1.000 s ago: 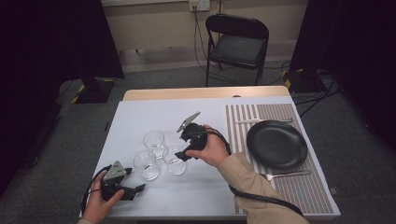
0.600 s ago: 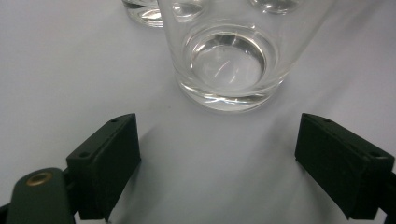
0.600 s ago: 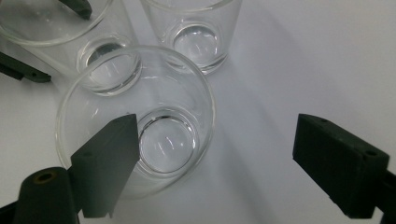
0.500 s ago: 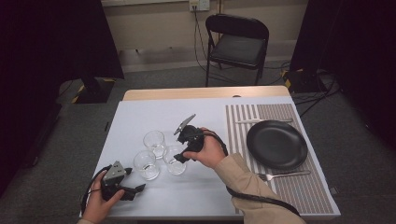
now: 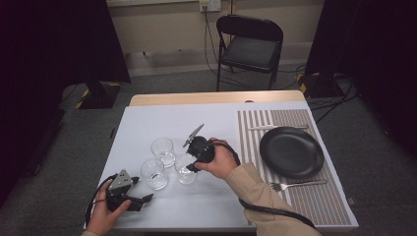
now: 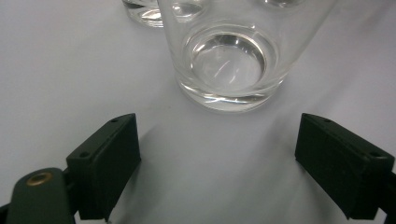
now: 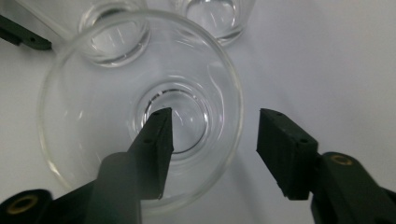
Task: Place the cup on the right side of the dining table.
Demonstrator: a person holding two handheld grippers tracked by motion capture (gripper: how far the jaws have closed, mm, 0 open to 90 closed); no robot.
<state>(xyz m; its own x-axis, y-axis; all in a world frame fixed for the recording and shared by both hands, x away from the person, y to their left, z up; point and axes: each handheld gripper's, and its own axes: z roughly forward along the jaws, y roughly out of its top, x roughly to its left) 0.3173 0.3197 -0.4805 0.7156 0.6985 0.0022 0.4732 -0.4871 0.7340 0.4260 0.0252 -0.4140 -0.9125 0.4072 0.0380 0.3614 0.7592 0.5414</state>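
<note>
The right gripper (image 5: 189, 164), held in a person's right hand (image 5: 219, 160), is reaching down over the rim of the nearest glass (image 5: 185, 168), one black jaw dipping inside the tumbler and the other standing outside its wall. In the right gripper view the jaws are standing about half apart, having just been closing, with the glass wall (image 7: 233, 116) passing between them; a gap is still showing between the outer jaw and the glass, so the pads are not yet pressing on it. That glass is standing upright on the white table (image 5: 147, 123), at the right of a tight cluster of three clear tumblers, with a second glass (image 5: 154, 173) just beside it to the left and a third glass (image 5: 163, 151) behind. At the near left corner, the left gripper (image 5: 140, 200) is resting low on the table in the person's left hand (image 5: 105, 216), its jaws standing wide apart and holding nothing, aimed at the second glass (image 6: 229, 60) a little ahead of them. To the right, a striped placemat (image 5: 305, 206) is carrying a black plate (image 5: 291, 152), a fork (image 5: 297, 185) in front of it and a knife (image 5: 275, 127) behind. A folding chair (image 5: 250, 46) is standing beyond the table.
</note>
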